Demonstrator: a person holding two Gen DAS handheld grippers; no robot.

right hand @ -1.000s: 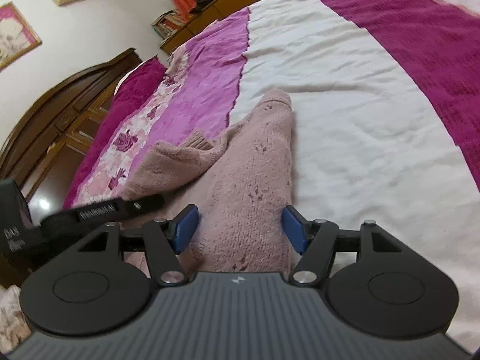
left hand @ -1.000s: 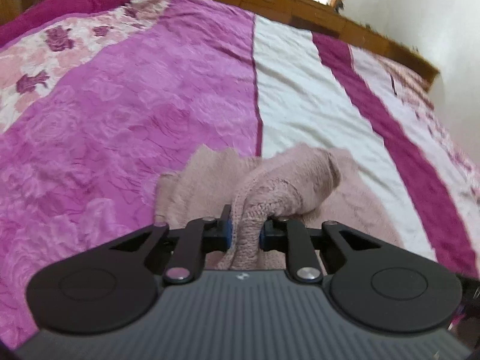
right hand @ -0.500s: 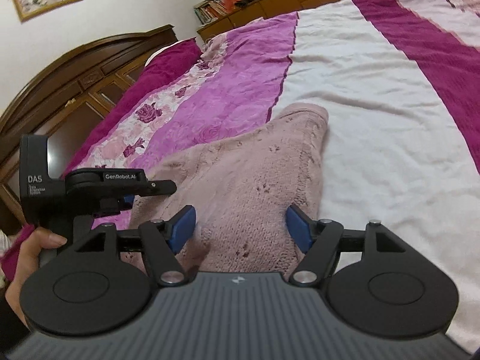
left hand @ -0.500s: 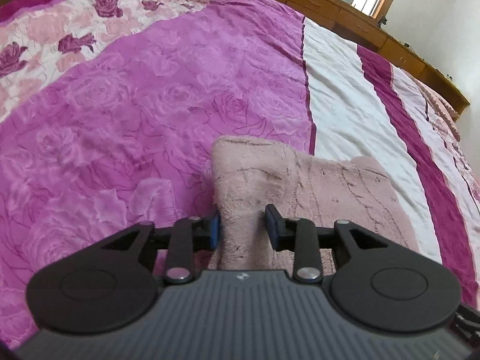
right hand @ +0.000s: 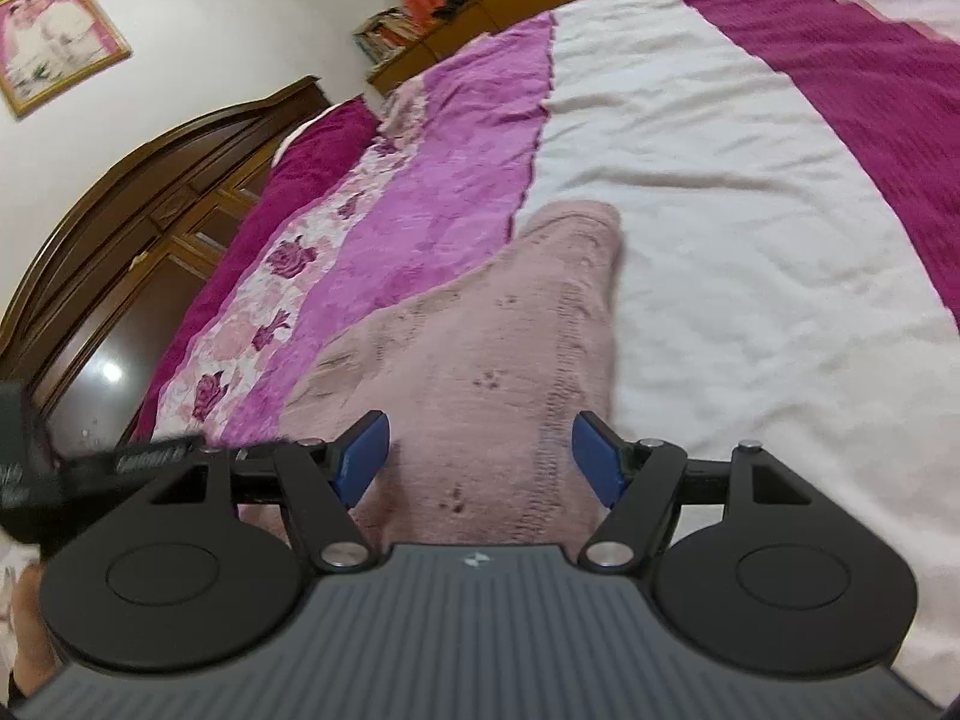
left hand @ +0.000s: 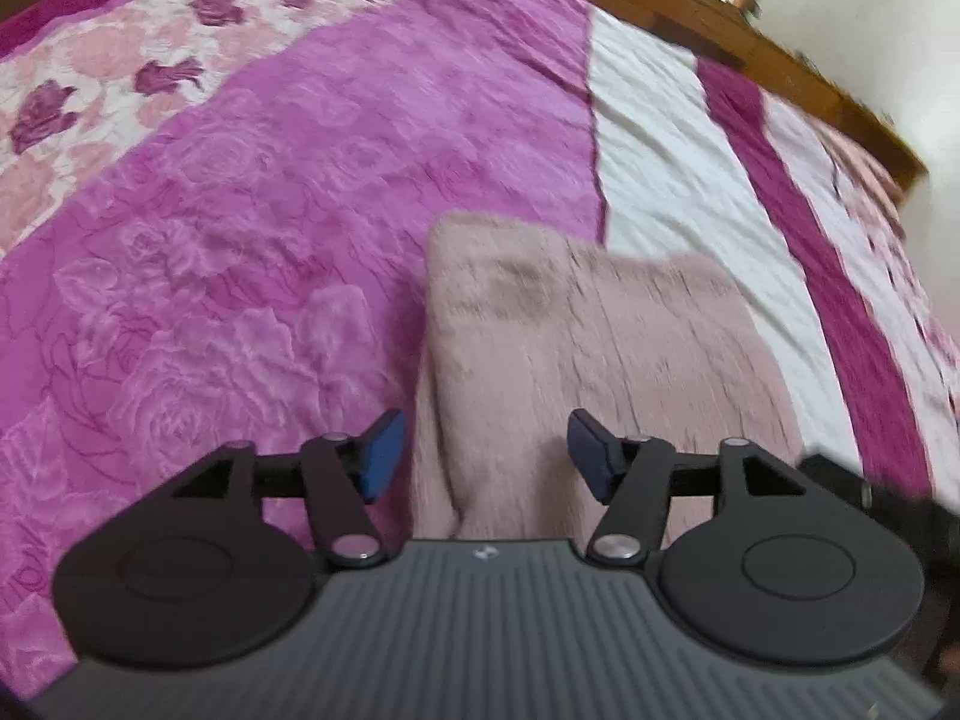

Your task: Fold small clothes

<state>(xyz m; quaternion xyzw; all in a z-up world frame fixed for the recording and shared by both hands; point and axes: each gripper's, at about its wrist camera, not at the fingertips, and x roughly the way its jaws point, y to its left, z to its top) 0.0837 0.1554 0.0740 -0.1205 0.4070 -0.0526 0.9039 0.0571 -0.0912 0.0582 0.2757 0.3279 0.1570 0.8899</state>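
Pink sweater now lies folded on the bed; left gripper has released it, right gripper also spread empty.

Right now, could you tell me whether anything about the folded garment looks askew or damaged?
Nothing stands out. The pink knit garment lies folded flat on the bedspread, across its purple and white stripes. Both the left gripper and right gripper are open and empty.
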